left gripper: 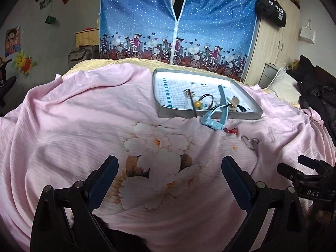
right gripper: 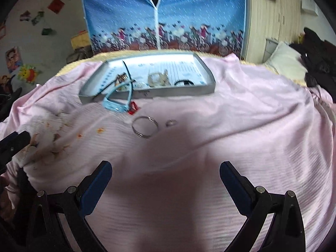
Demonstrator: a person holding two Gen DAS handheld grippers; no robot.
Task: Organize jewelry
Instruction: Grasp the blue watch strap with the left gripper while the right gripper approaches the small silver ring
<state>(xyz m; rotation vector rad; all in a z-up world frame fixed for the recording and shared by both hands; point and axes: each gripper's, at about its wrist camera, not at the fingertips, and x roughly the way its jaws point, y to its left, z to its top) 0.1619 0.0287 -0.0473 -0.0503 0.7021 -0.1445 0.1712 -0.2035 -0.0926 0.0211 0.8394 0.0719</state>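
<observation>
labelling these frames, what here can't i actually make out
- Tray contents: right wrist view is motion-blurred, so the small pieces inside cannot be identified.
- Red item: left wrist view, mostly hidden behind the blue watch.
- Small ring: right wrist view, too small and blurred for detail.
- Pieces at the tray's right end: left wrist view, too small to name.
- Right gripper: left wrist view, cut off at the edge.

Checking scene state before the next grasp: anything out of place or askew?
Yes. The blue watch hangs over the tray's front wall, half in, half out. A silver bangle, a small ring and a red item lie loose on the pink sheet, outside the tray.
</observation>
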